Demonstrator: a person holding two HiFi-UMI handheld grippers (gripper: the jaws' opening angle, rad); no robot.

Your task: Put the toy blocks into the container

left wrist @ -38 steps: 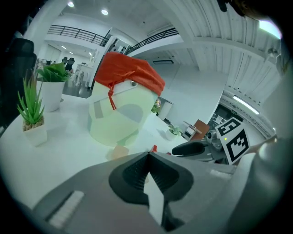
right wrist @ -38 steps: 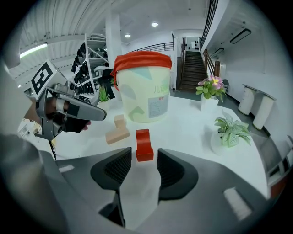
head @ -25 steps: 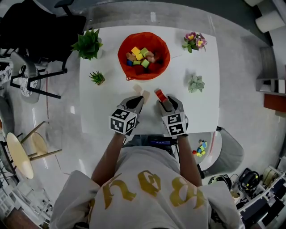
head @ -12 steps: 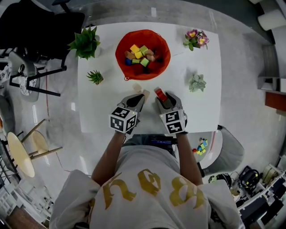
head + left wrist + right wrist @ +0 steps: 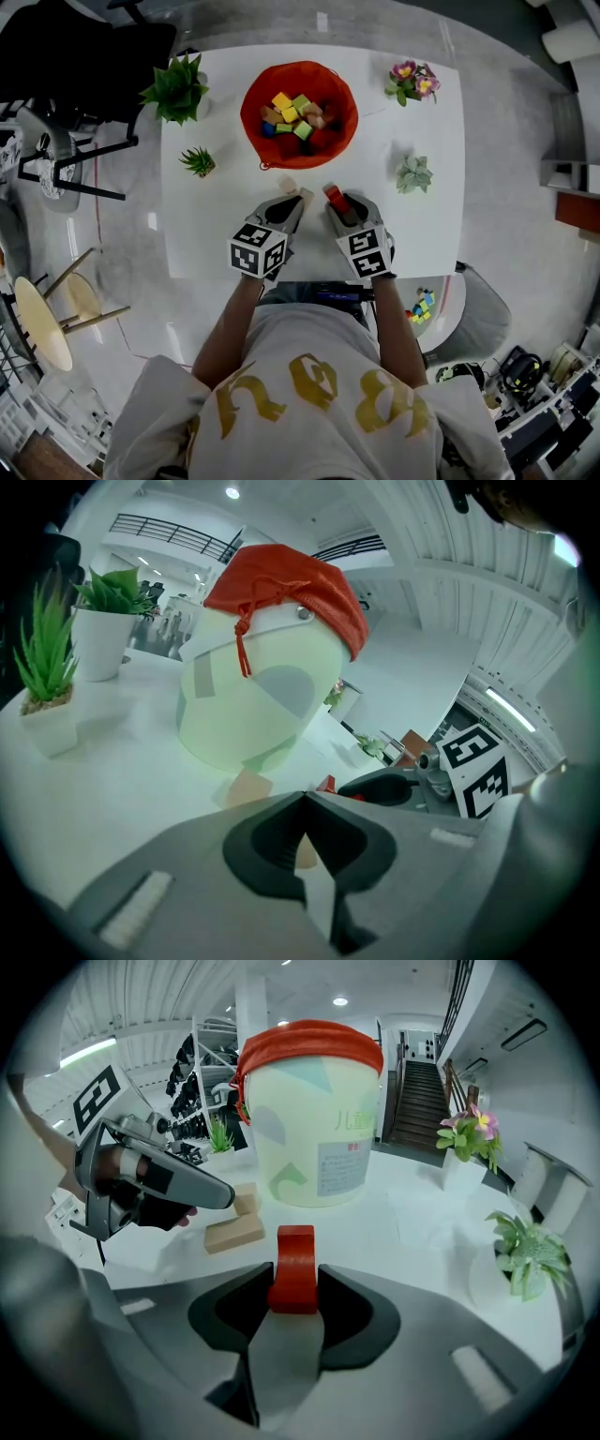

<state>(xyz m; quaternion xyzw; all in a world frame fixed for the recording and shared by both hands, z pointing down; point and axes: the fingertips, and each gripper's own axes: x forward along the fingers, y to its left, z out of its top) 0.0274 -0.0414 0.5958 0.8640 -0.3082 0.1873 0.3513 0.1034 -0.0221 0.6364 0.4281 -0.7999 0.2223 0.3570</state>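
A pale tub with a red liner [image 5: 251, 117] stands at the table's far middle, holding several coloured blocks. My right gripper [image 5: 336, 202] is shut on a red block [image 5: 294, 1265], short of the tub [image 5: 305, 1147]. My left gripper [image 5: 297, 201] sits beside it, jaws nearly together, with a sliver of a tan wooden block [image 5: 305, 850] between them. That block [image 5: 307, 195] pokes out past the tip. A second wooden block [image 5: 287, 185] lies loose on the table just ahead, left of the left gripper [image 5: 302, 803].
Potted plants stand left of the tub [image 5: 178, 89] and nearer left [image 5: 200, 161]. Flowers [image 5: 409, 84] and a small succulent [image 5: 412, 173] are on the right. A black chair [image 5: 66, 56] is off the table's left. More blocks [image 5: 422, 307] lie on a stool below right.
Only the head view has shifted slightly. Both grippers keep their places and their holds.
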